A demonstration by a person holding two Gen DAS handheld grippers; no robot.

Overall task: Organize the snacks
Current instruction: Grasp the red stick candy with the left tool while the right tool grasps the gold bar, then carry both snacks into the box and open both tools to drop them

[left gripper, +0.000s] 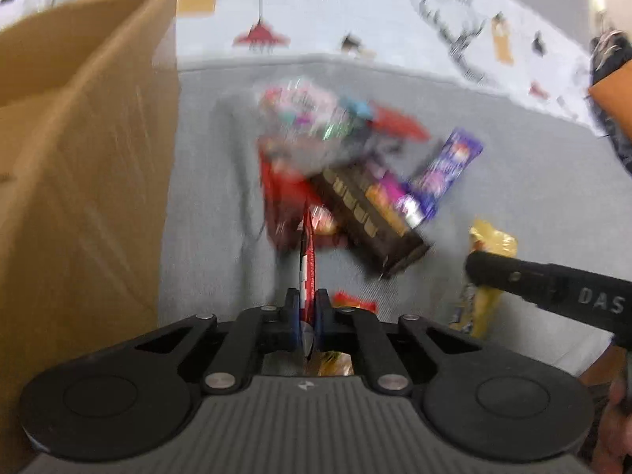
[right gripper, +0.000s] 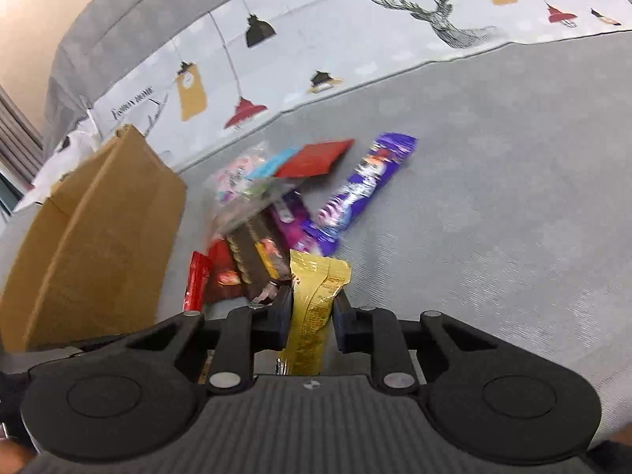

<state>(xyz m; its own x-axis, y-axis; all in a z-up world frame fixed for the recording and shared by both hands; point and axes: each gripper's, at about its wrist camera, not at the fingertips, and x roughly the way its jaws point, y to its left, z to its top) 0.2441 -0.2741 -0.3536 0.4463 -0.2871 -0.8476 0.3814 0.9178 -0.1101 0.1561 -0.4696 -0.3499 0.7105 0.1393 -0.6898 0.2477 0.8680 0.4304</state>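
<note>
A pile of snacks lies on a grey fabric surface: a purple bar, a brown biscuit box, a clear bag of sweets and a flat red packet. My left gripper is shut on a thin red wrapper, seen edge-on at the near side of the pile. My right gripper is shut on a gold packet to the pile's right. In the left wrist view one of its black fingers crosses that packet.
An open cardboard box stands just left of the pile. A printed cloth with lamps and a deer runs along the back. A person's hand and an orange sleeve show at the right edge.
</note>
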